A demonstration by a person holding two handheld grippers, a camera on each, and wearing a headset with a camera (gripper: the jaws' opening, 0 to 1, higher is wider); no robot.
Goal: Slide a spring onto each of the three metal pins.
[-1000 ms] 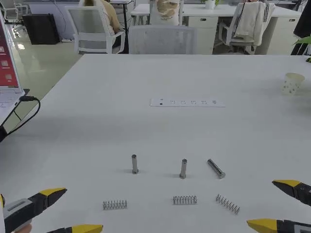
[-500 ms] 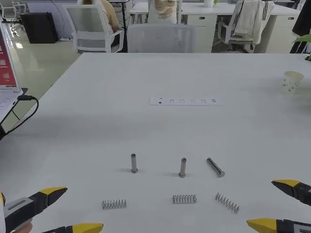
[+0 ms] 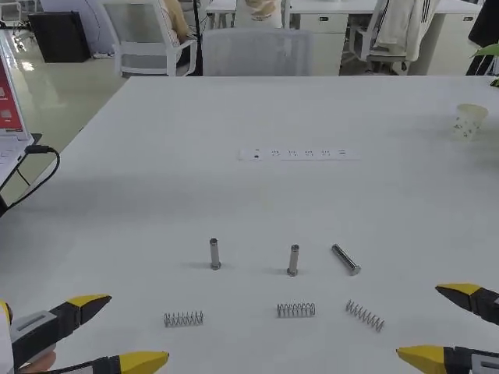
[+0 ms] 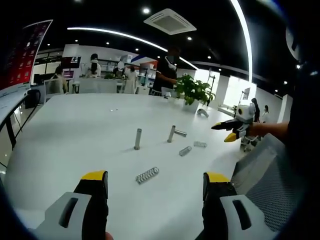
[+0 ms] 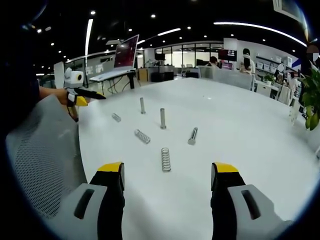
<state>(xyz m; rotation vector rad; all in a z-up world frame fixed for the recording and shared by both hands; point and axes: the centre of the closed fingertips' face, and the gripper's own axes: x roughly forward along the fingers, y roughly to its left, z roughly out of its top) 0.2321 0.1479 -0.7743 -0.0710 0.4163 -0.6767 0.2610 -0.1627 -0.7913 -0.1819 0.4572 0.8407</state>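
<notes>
On the white table (image 3: 312, 117), pins and springs lie ahead of my two empty grippers.
Office chairs stand behind. My left gripper (image 3: 131, 329) and right gripper (image 3: 425, 322) hover wide apart-jawed. Three pins: left pin (image 3: 214, 254) and middle pin (image 3: 293, 260) upright, right pin (image 3: 345, 259) lying. Three springs nearer me: left spring (image 3: 183, 319), middle spring (image 3: 295, 310), right spring (image 3: 364, 315).

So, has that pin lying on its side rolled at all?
No. The lying pin keeps its place beside the middle pin and the socket strip; the camera alone shifted.
</notes>
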